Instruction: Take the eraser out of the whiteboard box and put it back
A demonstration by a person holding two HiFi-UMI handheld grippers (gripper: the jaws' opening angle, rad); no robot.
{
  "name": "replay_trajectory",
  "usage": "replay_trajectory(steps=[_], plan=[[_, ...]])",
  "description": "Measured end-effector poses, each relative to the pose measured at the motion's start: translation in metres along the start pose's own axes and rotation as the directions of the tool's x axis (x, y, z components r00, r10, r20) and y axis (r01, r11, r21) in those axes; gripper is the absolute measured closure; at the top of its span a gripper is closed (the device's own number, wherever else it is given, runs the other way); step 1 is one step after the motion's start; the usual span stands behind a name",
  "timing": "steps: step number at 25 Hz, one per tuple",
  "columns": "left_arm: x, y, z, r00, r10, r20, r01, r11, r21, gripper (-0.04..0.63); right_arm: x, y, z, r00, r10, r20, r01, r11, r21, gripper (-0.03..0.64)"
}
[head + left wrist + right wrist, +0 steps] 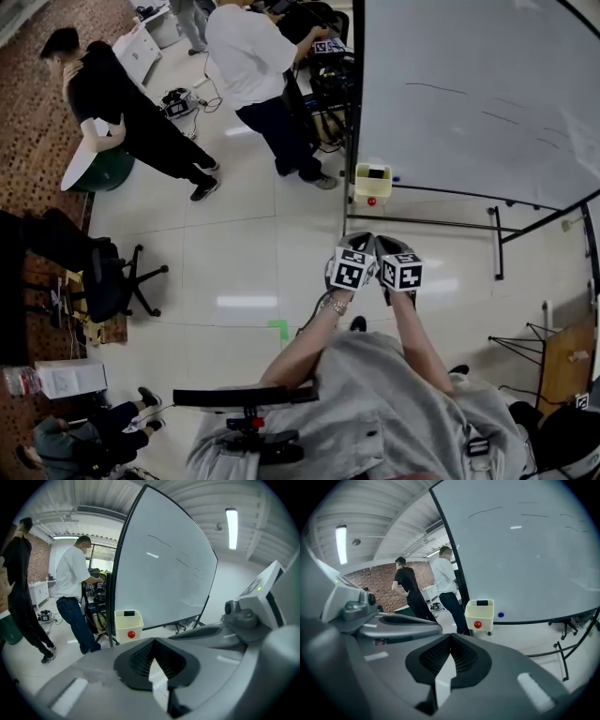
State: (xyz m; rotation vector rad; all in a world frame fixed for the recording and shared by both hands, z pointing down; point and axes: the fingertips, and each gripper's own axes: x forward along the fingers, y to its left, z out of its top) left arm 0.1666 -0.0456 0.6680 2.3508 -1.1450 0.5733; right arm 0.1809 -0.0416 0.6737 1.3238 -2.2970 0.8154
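My left tongs (pixel 152 641) and right tongs (pixel 451 637) are both pressed together on nothing, and the eraser (pixel 129 614) lies in the whiteboard box (pixel 121 628) well ahead of them, which suits either a pending lift-out or a finished return.

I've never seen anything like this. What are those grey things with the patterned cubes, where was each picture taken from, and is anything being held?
There is no robot here. A person holds a two-jaw gripper in each hand. The head view comes from a camera on the person's head, looking down at the left gripper and right gripper, side by side above the tiled floor. The patterned cubes are part of them. The two gripper views come from cameras riding on each gripper, looking along its jaws. Both pairs of jaws are closed on nothing. Ahead stands a whiteboard with a cream box at its lower corner. The dark eraser sits inside it, untouched.
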Motion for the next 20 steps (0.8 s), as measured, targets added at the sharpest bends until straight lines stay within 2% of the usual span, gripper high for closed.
replay_trajectory(steps=[3, 7, 15, 20], plan=[[-0.012, 0.002, -0.002, 1.0, 0.004, 0.008, -0.004, 1.0, 0.014, 0.591, 0.004, 0.009, -0.004, 1.0, 0.002, -0.004, -0.002, 1.0, 0.019, 0.614], [-0.019, 0.019, -0.013, 1.0, 0.024, 0.002, -0.024, 1.0, -0.002, 0.591, 0.01, 0.027, -0.009, 1.0, 0.015, -0.018, -0.015, 1.0, -0.001, 0.614], [-0.032, 0.018, -0.017, 1.0, 0.007, 0.008, -0.007, 1.0, 0.007, 0.59, 0.004, 0.038, -0.01, 1.0, -0.002, 0.0, 0.002, 1.0, 0.007, 0.614], [-0.043, 0.039, -0.022, 1.0, 0.03, 0.007, -0.03, 0.999, 0.02, 0.591, 0.02, 0.056, -0.01, 0.999, 0.026, 0.019, -0.026, 0.999, 0.039, 0.614]])
